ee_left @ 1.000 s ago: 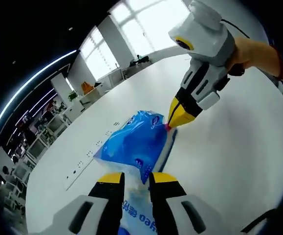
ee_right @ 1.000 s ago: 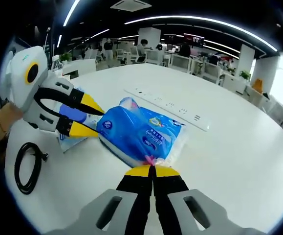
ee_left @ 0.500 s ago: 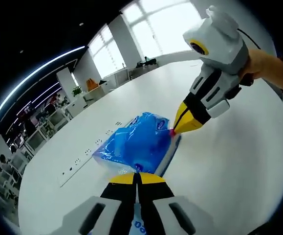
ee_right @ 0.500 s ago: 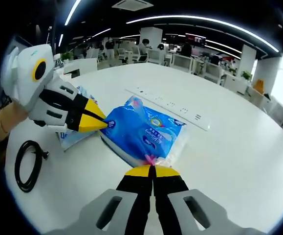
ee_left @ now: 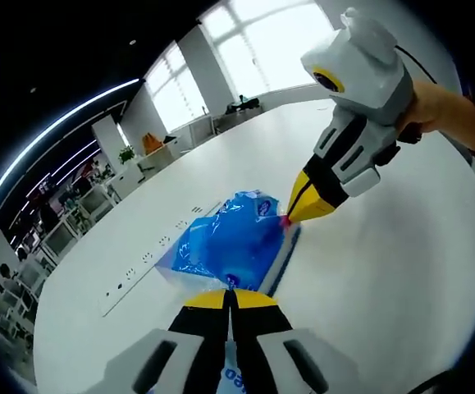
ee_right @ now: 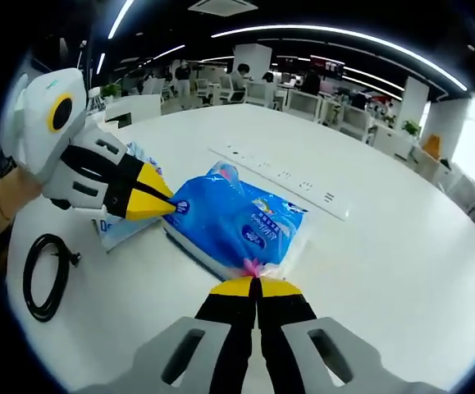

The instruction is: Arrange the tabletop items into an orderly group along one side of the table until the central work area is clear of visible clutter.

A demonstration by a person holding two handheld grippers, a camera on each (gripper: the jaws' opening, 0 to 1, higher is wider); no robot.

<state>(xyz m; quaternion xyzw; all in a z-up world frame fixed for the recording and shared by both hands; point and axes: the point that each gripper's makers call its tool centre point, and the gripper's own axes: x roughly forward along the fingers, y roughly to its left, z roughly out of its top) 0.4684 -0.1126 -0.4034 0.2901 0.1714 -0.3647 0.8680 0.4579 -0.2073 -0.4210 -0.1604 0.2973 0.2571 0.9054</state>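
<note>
A blue plastic tissue pack [ee_left: 229,242] [ee_right: 233,226] lies on the white table [ee_left: 368,263] [ee_right: 385,271], held at both ends. My left gripper [ee_left: 229,291] is shut on its near edge in the left gripper view, and it appears as the gripper [ee_right: 167,205] coming from the left in the right gripper view. My right gripper [ee_right: 253,283] is shut on the pack's pink-marked end, and it enters the left gripper view [ee_left: 290,217] from the upper right. A second blue-printed pack [ee_right: 118,226] lies flat under the left gripper.
A coiled black cable [ee_right: 44,275] lies on the table at the left. A long white power strip [ee_right: 282,176] [ee_left: 151,263] runs across the table beyond the pack. Office desks and windows surround the table.
My left gripper, open around the pack a second ago, has shut on its edge. The pack has shifted only slightly; the right gripper stays shut on its end.
</note>
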